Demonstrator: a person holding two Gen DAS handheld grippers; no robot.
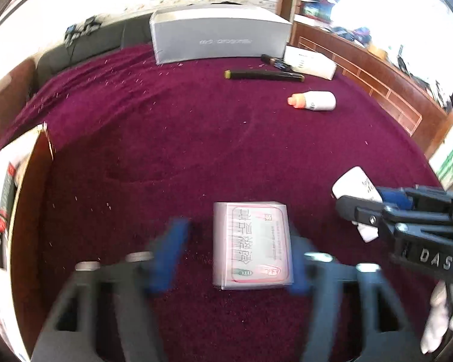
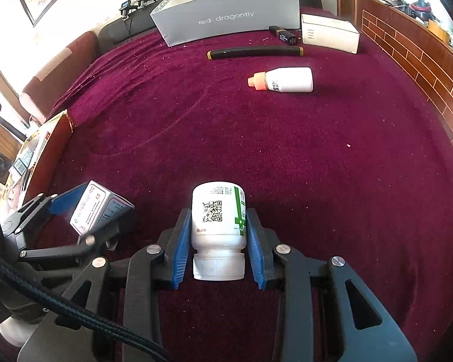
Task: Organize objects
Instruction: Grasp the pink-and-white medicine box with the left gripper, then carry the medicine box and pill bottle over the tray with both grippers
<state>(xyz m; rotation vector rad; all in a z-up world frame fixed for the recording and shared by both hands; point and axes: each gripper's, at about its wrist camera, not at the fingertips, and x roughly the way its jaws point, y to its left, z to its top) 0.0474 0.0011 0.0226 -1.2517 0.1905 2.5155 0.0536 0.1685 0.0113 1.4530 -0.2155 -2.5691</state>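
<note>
A flat pink-and-white medicine box (image 1: 252, 246) lies on the maroon cloth between the blue pads of my left gripper (image 1: 235, 259). The jaws are wide apart and blurred; the right pad is at the box's edge, the left pad stands off. In the right wrist view the box (image 2: 99, 209) sits between the left gripper's fingers. My right gripper (image 2: 219, 242) is shut on a white pill bottle (image 2: 219, 220) with a QR code and green label, cap toward the camera. That bottle also shows in the left wrist view (image 1: 355, 184).
A white bottle with an orange cap (image 2: 282, 80) lies far right. A black tube (image 2: 255, 52), a small dark item (image 2: 284, 34) and a white carton (image 2: 329, 31) lie before a grey shoebox (image 2: 229, 15). An open box of items (image 1: 3, 199) stands at the left edge.
</note>
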